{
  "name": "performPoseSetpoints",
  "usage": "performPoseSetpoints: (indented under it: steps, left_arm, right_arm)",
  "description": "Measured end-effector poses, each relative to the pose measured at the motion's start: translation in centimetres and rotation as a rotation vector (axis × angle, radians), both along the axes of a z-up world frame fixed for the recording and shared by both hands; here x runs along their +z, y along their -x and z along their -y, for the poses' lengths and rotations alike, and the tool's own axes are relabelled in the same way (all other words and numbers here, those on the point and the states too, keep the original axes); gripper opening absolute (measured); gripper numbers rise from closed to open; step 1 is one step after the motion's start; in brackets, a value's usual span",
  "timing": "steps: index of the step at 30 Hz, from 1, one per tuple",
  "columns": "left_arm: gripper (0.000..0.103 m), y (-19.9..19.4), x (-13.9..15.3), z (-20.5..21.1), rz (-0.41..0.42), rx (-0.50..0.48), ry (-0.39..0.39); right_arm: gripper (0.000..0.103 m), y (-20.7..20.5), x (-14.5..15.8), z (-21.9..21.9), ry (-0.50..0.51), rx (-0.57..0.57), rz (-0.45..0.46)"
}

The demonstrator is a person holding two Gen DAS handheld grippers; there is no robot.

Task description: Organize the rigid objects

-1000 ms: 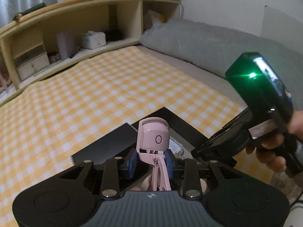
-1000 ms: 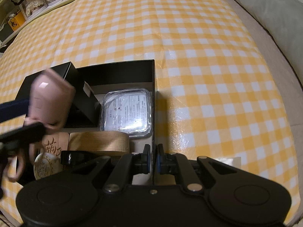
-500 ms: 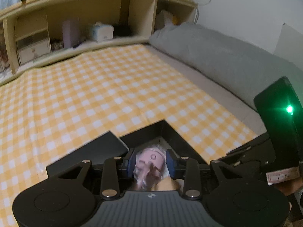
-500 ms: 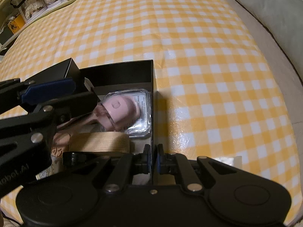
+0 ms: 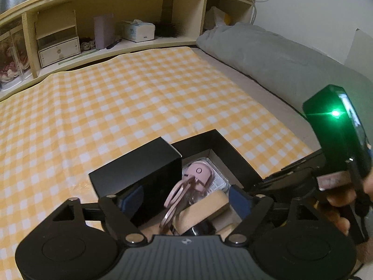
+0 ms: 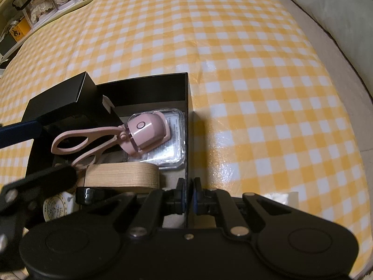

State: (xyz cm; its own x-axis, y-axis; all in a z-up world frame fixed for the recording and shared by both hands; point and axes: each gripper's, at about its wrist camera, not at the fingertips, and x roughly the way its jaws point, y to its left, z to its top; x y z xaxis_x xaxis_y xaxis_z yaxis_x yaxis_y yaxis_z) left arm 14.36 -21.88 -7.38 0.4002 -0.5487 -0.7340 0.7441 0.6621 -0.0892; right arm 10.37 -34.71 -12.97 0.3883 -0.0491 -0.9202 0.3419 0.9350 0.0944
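Observation:
A pink eyelash curler [image 6: 112, 137] lies loose in the open black box [image 6: 160, 88], its head on a clear plastic case [image 6: 171, 149]; it also shows in the left wrist view [image 5: 186, 186]. My left gripper [image 5: 186, 198] is open above the box, fingers apart on either side of the curler, not touching it. My right gripper [image 6: 189, 194] is shut on the box's right wall [image 6: 189, 126]. A tan roll [image 6: 121, 175] and a small black box [image 6: 60, 98] also sit inside.
The box stands on a yellow checked cloth [image 6: 233, 46] over a bed. A grey pillow [image 5: 268, 53] lies at the right. A wooden shelf [image 5: 116, 23] with a tissue box runs along the back. A round printed tin [image 6: 54, 207] sits in the box's near left.
My left gripper lowered the pink curler into the box, opened and let it go. The curler now lies on the clear case. The right gripper kept its hold on the box wall.

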Motion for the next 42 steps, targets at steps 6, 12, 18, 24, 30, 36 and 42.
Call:
performPoseSetpoints:
  steps: [6,12,18,24,30,36,42]
  left_arm:
    - [0.094,1.1,1.5,-1.1,-0.028,0.016,0.013]
    - [0.099,3.0,3.4,-1.7,-0.024,0.011,0.032]
    - [0.103,4.7,5.0,-2.5,-0.006,0.032,0.040]
    - [0.103,6.0,6.1,-4.1,0.005,0.075,0.042]
    - [0.103,7.3,7.1,-6.2,0.012,0.142,0.057]
    - [0.103,9.0,7.9,-8.1,0.016,0.221,0.085]
    - [0.103,10.3,7.6,-10.2,-0.023,0.305,0.158]
  right_arm:
    - [0.007,0.0,-0.1,0.1,0.001,0.000,-0.001]
    - [0.007,0.0,-0.1,0.1,0.001,0.000,-0.002]
    - [0.007,0.0,-0.1,0.1,0.002,0.000,-0.002]
    - [0.007,0.0,0.0,0.1,0.002,0.001,-0.002]
    - [0.007,0.0,0.0,0.1,0.002,0.000,-0.003]
    - [0.007,0.0,0.0,0.0,0.002,0.001,-0.003]
    - [0.007,0.0,0.0,0.0,0.000,-0.001,-0.005]
